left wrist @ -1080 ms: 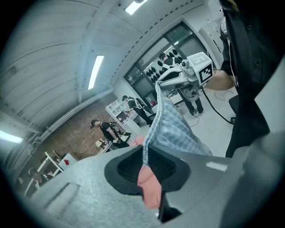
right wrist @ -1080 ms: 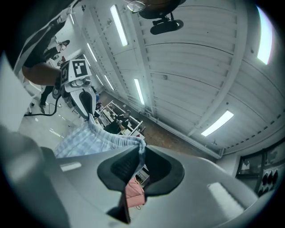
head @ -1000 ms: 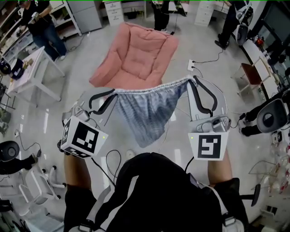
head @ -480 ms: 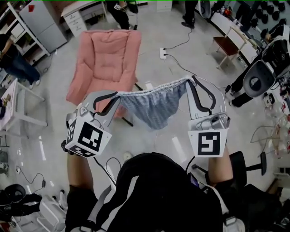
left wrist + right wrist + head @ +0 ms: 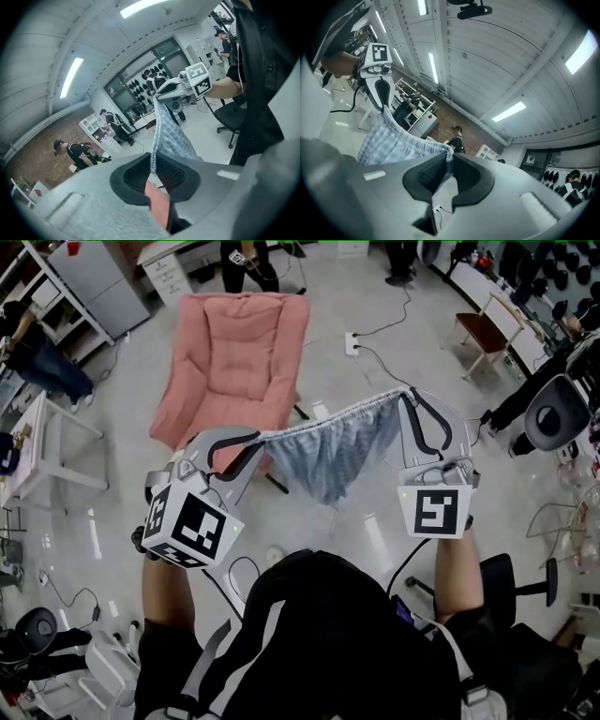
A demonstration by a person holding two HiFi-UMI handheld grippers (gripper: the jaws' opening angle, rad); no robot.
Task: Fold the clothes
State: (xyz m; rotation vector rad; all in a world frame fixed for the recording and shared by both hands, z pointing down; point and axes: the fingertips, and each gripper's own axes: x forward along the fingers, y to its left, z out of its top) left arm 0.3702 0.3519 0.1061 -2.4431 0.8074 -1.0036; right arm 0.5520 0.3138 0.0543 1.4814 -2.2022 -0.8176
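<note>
A blue checked garment (image 5: 330, 454) is held stretched in the air between the two grippers, above the floor and beside a pink armchair (image 5: 234, 362). One end of its waistband is clamped in the left gripper (image 5: 257, 436), the other in the right gripper (image 5: 405, 395), and the cloth is left hanging between them.

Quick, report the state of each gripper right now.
Left gripper: shut on one end of the blue checked garment, at its waistband.
Right gripper: shut on the waistband's other end; the garment hangs between the two.

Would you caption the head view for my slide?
Left hand-held gripper and right hand-held gripper stretch a blue-checked cloth garment near a pink padded chair.
</note>
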